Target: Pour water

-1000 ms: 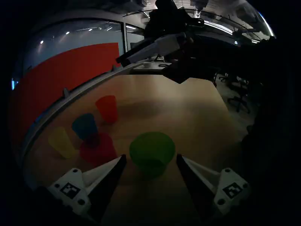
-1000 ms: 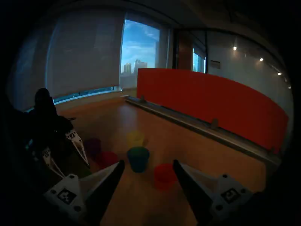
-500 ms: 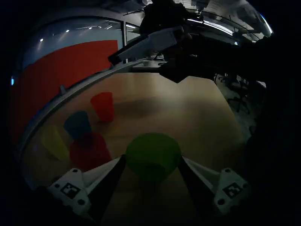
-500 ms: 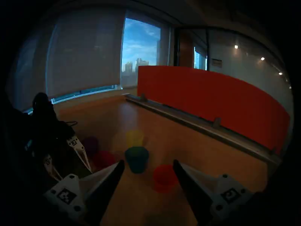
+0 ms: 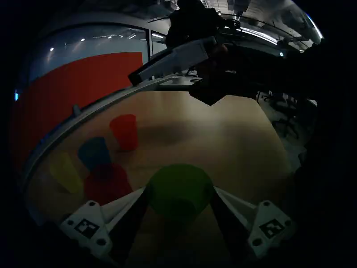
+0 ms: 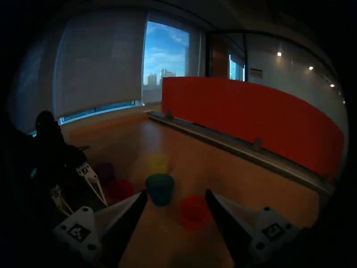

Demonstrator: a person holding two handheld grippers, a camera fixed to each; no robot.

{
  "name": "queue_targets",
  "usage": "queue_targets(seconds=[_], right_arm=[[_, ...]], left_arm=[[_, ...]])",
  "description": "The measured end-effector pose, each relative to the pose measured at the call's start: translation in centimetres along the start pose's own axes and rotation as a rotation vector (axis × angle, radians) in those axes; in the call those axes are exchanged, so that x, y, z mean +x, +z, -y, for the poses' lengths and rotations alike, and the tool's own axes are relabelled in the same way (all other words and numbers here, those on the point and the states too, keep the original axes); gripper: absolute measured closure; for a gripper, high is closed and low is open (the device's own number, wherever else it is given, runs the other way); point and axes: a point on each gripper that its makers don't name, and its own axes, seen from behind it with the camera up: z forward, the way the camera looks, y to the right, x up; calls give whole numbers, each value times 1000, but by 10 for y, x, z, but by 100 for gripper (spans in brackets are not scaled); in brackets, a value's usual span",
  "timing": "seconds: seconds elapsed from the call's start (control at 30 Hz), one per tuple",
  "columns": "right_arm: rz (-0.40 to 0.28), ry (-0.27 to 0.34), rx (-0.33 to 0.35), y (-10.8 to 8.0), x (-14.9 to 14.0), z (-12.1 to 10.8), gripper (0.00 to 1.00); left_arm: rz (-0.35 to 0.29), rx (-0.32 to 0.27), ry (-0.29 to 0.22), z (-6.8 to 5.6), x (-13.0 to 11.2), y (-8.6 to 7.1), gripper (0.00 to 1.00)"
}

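Note:
A green cup (image 5: 178, 192) stands on the wooden table (image 5: 214, 134), between the fingers of my left gripper (image 5: 179, 191). The jaws are still wide and their inner edges sit right at the cup's sides. Left of it are a dark red cup (image 5: 107, 183), a blue cup (image 5: 94, 152), a yellow cup (image 5: 64, 172) and an orange-red cup (image 5: 125, 131). My right gripper (image 6: 175, 196) is open and holds nothing. It hovers above the table, short of the blue cup (image 6: 159, 188) and the orange-red cup (image 6: 193, 211). The same gripper (image 5: 143, 76) shows high up in the left gripper view.
A red partition (image 6: 250, 116) on a metal rail (image 6: 232, 145) runs along one side of the table. The yellow cup (image 6: 157, 161), dark red cup (image 6: 119, 187) and a purple cup (image 6: 105, 170) stand behind the blue one. The left gripper (image 6: 73, 183) sits at the dim left. Office chairs (image 5: 279, 120) stand beyond the table's end.
My left gripper has moved forward, so the green cup went from ahead of the fingertips to between the fingers. My right gripper drifted slightly and stayed open.

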Motion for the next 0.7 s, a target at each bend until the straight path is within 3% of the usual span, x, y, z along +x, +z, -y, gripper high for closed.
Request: queue_targets(seconds=[0.37, 0.7], right_arm=[[18, -16, 12, 11, -4, 5, 0], [39, -30, 29, 35, -10, 10, 0]], left_arm=[[-29, -5, -15, -6, 9, -14, 11], [-91, 33, -53, 3, 25, -44, 11]])
